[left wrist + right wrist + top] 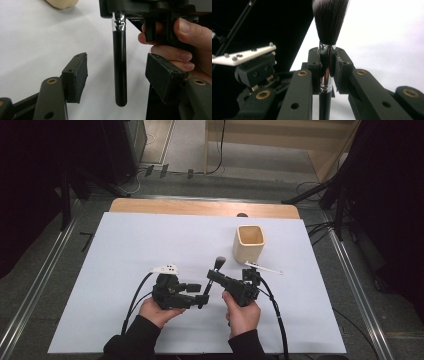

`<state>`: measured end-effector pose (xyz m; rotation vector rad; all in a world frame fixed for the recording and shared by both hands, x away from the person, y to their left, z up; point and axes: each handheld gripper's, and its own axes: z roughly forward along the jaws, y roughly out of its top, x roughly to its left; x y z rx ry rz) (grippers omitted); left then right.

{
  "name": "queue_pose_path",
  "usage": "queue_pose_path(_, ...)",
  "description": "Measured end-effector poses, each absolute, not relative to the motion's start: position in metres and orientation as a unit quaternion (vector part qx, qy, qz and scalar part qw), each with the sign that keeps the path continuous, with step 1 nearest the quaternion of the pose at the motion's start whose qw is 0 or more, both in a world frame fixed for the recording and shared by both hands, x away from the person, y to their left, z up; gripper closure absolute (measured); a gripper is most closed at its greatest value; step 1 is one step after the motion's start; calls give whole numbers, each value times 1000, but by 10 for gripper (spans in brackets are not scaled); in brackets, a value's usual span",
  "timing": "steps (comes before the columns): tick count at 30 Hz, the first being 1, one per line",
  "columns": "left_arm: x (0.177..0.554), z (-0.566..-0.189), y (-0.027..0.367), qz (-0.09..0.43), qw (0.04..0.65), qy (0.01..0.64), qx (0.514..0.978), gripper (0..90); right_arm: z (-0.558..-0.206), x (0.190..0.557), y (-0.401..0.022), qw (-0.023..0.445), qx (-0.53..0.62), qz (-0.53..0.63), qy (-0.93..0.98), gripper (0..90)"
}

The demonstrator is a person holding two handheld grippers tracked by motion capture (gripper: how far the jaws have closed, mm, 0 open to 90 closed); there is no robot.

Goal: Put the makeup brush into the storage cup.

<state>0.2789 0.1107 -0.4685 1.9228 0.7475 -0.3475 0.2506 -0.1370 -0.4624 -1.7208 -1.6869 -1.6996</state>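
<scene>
Black is the colour of my brush (329, 22), from its long handle up to its soft hair with pale tips. My right gripper (327, 72) squeezes the shiny silver ring of the brush tight between its two pads, and the hair pokes out past the tips. My left gripper (116, 72) has its jaws apart. No pad touches the handle that hangs between them. I see white room on both sides of the handle, more on one side than the other. The round end of the handle sits just past my left pads (78, 75), free in the air.

From above, my two grippers sit close, tip to tip, near my edge of the white sheet (125, 250). My left hand (157, 312) and my right hand (243, 314) hold them. A pale wooden cup (249, 243) stands beyond my right gripper, near it but not touching. A lot of bare white sheet lies beyond my left gripper and off to its far side. The brown table edge (200, 208) runs along the far end of the sheet, well apart from both tools. The floor (30, 280) starts right past the sheet's side edges.
</scene>
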Motion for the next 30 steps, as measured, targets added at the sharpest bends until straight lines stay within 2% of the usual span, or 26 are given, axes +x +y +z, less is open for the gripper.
queue_pose_path(9,280,-463,116,-131,476,307,814,318,-463,254,-135,97,-565,-553,-604,786)
queue_pose_path(30,282,-454,131,-118,445,292,839,298,-458,262,-147,63,-524,-506,-682,787)
